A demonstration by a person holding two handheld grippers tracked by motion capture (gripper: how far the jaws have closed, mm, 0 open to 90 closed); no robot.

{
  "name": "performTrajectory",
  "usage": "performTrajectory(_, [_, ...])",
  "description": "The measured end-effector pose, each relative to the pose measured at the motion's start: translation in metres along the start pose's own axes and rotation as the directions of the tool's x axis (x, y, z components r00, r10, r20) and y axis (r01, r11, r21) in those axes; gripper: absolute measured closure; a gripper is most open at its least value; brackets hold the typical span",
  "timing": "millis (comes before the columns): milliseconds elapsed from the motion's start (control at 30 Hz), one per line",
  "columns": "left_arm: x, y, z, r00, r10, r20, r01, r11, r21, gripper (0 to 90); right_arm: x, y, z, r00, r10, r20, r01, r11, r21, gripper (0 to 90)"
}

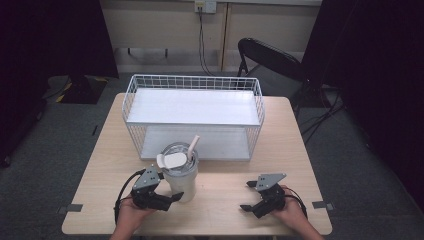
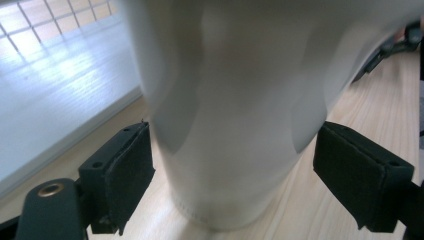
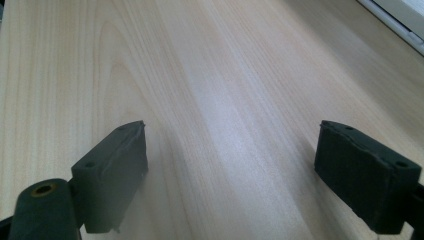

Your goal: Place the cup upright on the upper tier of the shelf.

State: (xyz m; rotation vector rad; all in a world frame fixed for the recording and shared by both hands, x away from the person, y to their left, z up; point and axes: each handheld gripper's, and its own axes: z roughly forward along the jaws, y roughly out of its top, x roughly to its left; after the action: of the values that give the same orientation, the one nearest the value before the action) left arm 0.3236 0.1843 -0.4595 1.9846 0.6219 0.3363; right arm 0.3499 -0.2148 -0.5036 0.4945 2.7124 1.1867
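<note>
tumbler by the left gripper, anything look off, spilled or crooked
Nothing stands out. The tumbler stands upright on the table in front of the wire basket, lid on, straw in, no spill. The left gripper sits open around its base.

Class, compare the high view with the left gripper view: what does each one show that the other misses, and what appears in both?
High view alone: the white tumbler's clear lid and beige straw, the whole two-tier white wire basket shelf, the black folding chair, and the right gripper open over bare tabletop.

Left gripper view alone: close detail of the left gripper's black padded fingers, spread either side of the tumbler's lower body with gaps showing.

Both: the white tumbler standing on the light wooden table, the left gripper around it, and part of the white shelf.
</note>
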Motion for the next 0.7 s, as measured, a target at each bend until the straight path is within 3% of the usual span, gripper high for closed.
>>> performTrajectory(100, [-0.0007,0.0032,0.0025,0.9999,-0.017,0.004,0.017,0.9998,-0.015,11.7,0.0000,0.0000,0.0000,1.0000,0.000,0.000,0.000,1.000,0.000,13.2])
performTrajectory(467, [-0.0018,0.0091,0.0084,0.9997,0.013,-0.021,-0.014,0.9989,-0.046,9.5,0.0000,0.0000,0.0000,1.0000,0.000,0.000,0.000,1.000,0.000,13.2])
performTrajectory(700, [-0.0015,0.0095,0.0097,0.9998,0.008,-0.016,-0.009,0.9977,-0.067,9.0,0.0000,0.0000,0.0000,1.0000,0.000,0.000,0.000,1.000,0.000,13.1])
